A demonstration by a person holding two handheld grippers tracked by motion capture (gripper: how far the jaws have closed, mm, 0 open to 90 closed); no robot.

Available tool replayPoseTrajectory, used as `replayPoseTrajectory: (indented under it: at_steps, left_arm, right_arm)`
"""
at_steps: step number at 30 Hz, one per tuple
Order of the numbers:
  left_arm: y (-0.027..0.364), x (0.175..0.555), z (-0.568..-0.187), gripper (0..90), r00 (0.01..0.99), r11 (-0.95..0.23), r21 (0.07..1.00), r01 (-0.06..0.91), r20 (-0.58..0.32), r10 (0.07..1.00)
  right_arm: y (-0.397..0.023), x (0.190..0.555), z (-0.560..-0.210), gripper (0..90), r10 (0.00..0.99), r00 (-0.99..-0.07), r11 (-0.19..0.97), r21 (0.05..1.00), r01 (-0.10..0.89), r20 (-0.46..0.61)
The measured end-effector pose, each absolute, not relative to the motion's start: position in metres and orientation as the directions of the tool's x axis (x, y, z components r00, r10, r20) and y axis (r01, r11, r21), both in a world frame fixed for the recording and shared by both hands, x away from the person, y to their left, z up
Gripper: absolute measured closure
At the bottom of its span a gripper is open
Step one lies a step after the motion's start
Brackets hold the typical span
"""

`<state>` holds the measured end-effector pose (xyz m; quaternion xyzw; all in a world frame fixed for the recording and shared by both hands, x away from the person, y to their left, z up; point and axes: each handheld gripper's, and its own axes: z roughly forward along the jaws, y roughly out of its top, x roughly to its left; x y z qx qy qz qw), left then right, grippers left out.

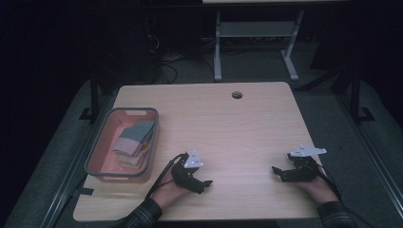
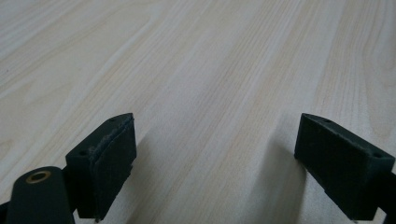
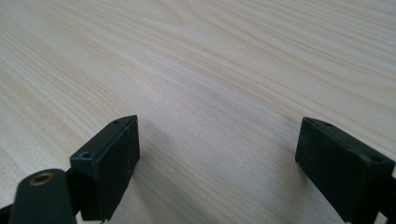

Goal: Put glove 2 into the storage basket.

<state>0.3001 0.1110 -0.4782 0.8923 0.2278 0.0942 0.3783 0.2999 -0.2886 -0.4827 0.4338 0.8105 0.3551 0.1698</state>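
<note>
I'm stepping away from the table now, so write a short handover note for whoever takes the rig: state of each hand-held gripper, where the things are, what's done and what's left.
Left hand-held gripper: open, empty, low over the table near its front edge, just right of the basket.
Right hand-held gripper: open, empty, low over the bare wood at the front right.
Things: folded socks, grey and pinkish ones on top, lie stacked inside the basket at the table's left.
Done: nothing is gripped; the socks are in the basket.
Left: probably the socks are the work in hand; the left hand-held gripper is nearer to them.
</note>
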Motion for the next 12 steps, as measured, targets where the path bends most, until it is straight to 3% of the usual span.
replayPoseTrajectory:
  at_steps: [12]
  left_arm:
    - [0.1108,0.2995,-0.4783,12.1,0.884,-0.613,0.718,0.330,-0.008,0.467]
  right_arm:
    - [-0.2886,0.2998,-0.4827,13.3,0.824,-0.566,0.372,0.723,0.583,0.033]
